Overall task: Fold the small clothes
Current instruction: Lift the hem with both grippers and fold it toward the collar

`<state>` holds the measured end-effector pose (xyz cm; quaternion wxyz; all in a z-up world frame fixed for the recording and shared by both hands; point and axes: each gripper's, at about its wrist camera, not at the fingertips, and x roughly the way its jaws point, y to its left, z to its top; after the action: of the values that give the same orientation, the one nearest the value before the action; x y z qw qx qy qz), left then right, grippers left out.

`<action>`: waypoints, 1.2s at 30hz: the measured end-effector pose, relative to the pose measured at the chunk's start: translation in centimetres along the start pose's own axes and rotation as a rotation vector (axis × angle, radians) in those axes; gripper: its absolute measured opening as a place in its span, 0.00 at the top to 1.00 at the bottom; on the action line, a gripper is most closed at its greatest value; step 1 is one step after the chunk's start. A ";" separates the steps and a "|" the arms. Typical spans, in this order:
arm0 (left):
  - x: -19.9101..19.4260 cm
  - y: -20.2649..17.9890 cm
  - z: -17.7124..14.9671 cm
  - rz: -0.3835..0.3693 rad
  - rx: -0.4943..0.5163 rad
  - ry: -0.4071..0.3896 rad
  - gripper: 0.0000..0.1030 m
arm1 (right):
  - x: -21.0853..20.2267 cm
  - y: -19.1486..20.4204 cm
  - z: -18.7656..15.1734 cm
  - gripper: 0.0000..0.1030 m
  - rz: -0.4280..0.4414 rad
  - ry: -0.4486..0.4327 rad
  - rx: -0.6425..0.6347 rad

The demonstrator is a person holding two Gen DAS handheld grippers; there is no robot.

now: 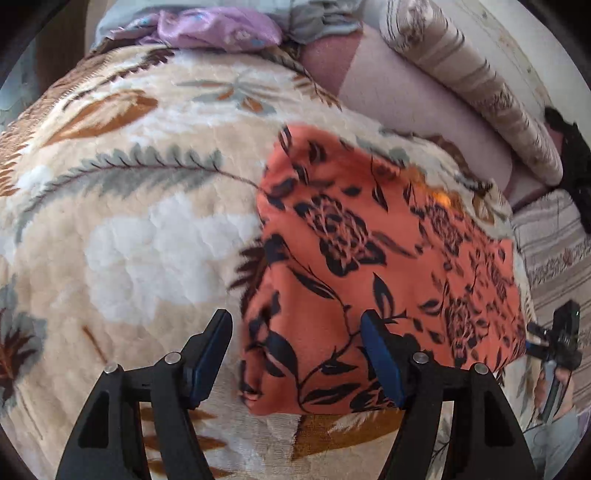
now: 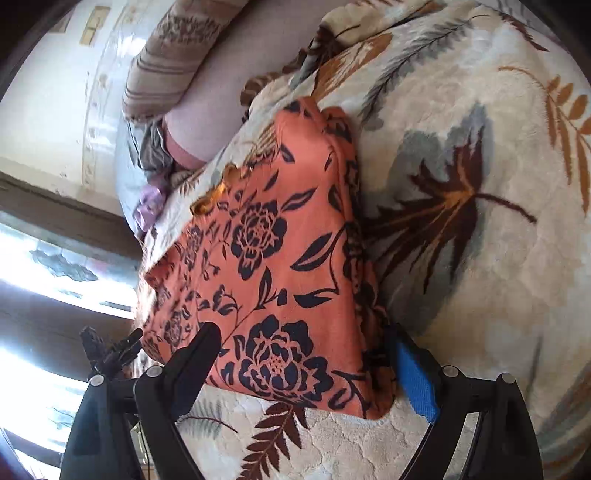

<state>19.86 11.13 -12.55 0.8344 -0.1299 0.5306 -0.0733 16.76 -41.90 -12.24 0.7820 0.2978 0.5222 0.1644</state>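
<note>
An orange cloth with a black flower print lies folded flat on a cream leaf-patterned blanket. My left gripper is open, its fingers wide apart over the cloth's near left corner, holding nothing. In the right wrist view the same cloth lies in front of my right gripper, which is open with its fingers astride the cloth's near edge. The right gripper also shows in the left wrist view at the cloth's far right edge.
A heap of lilac and grey clothes lies at the blanket's far end. A pink mattress and a striped cushion run along the right. A bright window is at the left of the right wrist view.
</note>
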 end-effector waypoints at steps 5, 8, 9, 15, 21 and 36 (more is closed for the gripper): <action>1.7 -3.1 1.7 0.068 0.072 0.043 0.80 | 1.6 2.4 1.0 0.77 -0.067 0.092 -0.046; -0.4 -4.1 3.5 0.087 0.056 0.013 0.87 | -0.1 4.9 1.1 0.77 -0.089 0.073 -0.098; -1.7 -4.5 3.7 0.074 0.059 -0.006 0.87 | -1.4 5.5 1.0 0.77 -0.064 0.040 -0.089; -11.1 -6.1 0.0 0.009 0.140 -0.119 0.88 | -9.0 9.2 -3.0 0.78 -0.004 -0.027 -0.164; -8.6 -2.3 -12.2 -0.046 0.090 0.034 0.58 | -10.7 2.7 -14.4 0.61 0.004 0.070 -0.032; -11.1 1.3 -8.8 -0.003 0.020 -0.079 0.50 | -12.5 0.0 -12.3 0.08 -0.097 -0.166 0.007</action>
<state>7.17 13.99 -6.88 0.8560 -0.1250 0.4961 -0.0747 0.51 -45.45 -6.66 0.8285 0.2877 0.4700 0.0993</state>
